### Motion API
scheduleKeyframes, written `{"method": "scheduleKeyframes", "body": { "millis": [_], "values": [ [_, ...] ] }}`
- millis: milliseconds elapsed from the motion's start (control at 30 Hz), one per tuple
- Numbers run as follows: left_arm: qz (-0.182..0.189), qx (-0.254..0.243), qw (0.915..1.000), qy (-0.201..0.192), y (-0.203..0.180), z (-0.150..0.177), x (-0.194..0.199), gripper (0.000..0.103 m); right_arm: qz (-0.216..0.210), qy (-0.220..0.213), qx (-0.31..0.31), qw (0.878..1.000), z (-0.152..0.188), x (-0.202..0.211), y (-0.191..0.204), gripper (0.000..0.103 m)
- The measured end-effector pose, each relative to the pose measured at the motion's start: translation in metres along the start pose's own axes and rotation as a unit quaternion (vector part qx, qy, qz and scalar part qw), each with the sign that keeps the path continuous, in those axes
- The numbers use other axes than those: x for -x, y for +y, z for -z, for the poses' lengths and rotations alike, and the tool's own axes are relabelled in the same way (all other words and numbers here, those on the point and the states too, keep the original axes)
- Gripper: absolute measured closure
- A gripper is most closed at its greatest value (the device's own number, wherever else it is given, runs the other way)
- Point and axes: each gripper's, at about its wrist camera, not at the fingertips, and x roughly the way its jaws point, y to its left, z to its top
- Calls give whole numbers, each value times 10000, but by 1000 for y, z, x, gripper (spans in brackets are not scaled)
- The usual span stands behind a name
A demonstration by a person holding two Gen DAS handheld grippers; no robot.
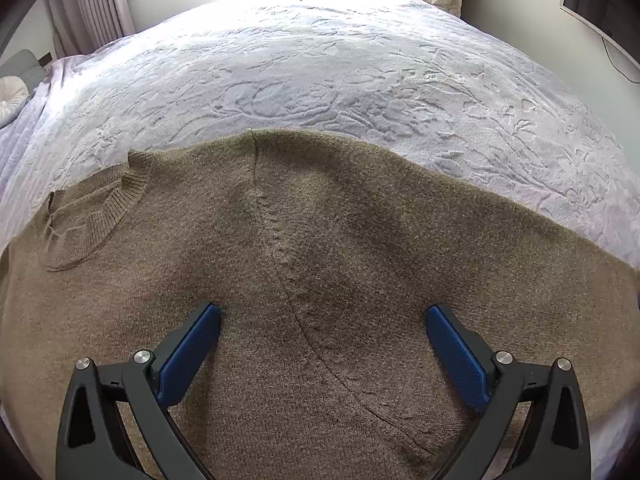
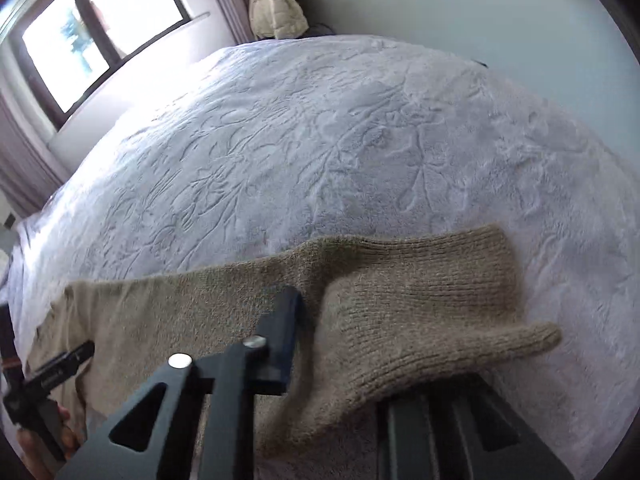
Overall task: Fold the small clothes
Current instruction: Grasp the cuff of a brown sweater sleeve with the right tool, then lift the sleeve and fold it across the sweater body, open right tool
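Observation:
An olive-brown knit sweater lies flat on the bed, its ribbed collar at the left. My left gripper is open and empty, hovering just above the sweater's body, blue pads spread wide. In the right wrist view my right gripper is shut on the sweater's sleeve. The sleeve is lifted and drapes over the right finger, hiding it; the ribbed cuff end hangs to the right. The left gripper's body shows at the lower left.
A pale lavender embossed bedspread covers the bed beyond the sweater. A window and curtains stand behind the bed, and a cream jacket hangs in the far corner. A round white cushion lies at the left edge.

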Motion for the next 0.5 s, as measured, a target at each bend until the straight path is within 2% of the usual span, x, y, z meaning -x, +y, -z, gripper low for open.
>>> {"method": "scheduleKeyframes", "body": {
  "millis": [167, 367, 500],
  "values": [
    [24, 26, 10000, 6, 0, -2, -5, 0, 121, -499, 722, 9961, -2, 36, 33, 94],
    [82, 3, 9999, 85, 1, -6, -2, 0, -259, -840, 1308, 9875, -9, 83, 94, 95],
    [243, 158, 9996, -54, 35, -1, 25, 0, -599, -1029, 1575, 9803, -9, 110, 142, 95]
  ]
}}
